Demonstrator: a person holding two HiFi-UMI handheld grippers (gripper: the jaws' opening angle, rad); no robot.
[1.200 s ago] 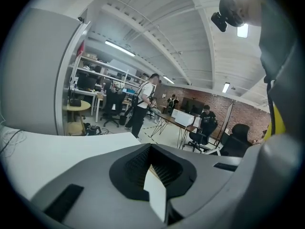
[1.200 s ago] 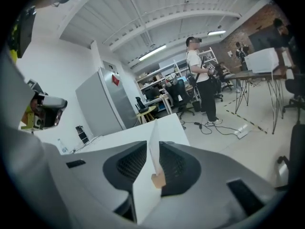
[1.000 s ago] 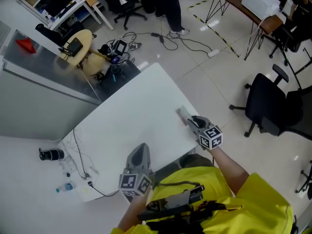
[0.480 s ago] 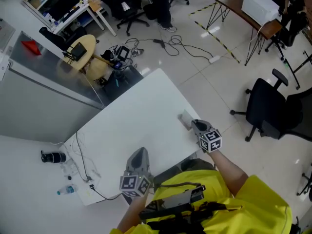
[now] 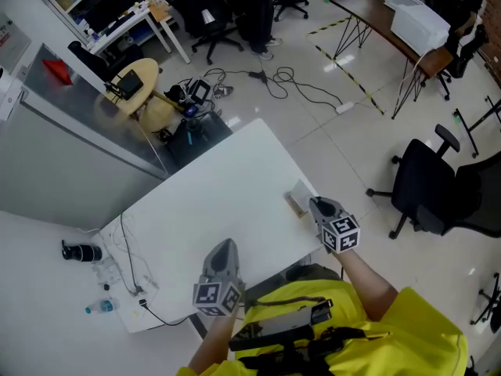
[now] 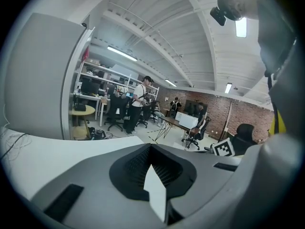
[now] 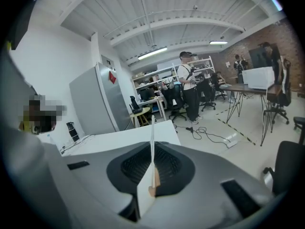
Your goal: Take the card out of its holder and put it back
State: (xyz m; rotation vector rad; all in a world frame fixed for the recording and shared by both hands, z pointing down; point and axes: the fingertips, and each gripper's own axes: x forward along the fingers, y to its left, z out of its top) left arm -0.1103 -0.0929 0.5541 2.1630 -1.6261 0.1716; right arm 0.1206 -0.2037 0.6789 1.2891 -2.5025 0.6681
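A white card [image 5: 298, 191] stands in a small wooden holder [image 5: 295, 204] near the right edge of the white table [image 5: 219, 194]. My right gripper [image 5: 315, 204] is at it. In the right gripper view the card [image 7: 152, 149] runs edge-on up between the jaws, which are shut on it, with a bit of the wooden holder [image 7: 151, 191] at its foot. My left gripper [image 5: 225, 249] rests over the table's front edge. In its own view the left gripper [image 6: 153, 175] is shut with nothing in it.
A cable [image 5: 129, 257] lies across the table's left end. A black office chair [image 5: 427, 186] stands on the floor to the right. A grey partition [image 5: 70, 131] and a round wooden stool [image 5: 133, 84] lie beyond the far edge. People stand at the back.
The head view has shifted a little. Both grippers keep their places, the right one still at the card.
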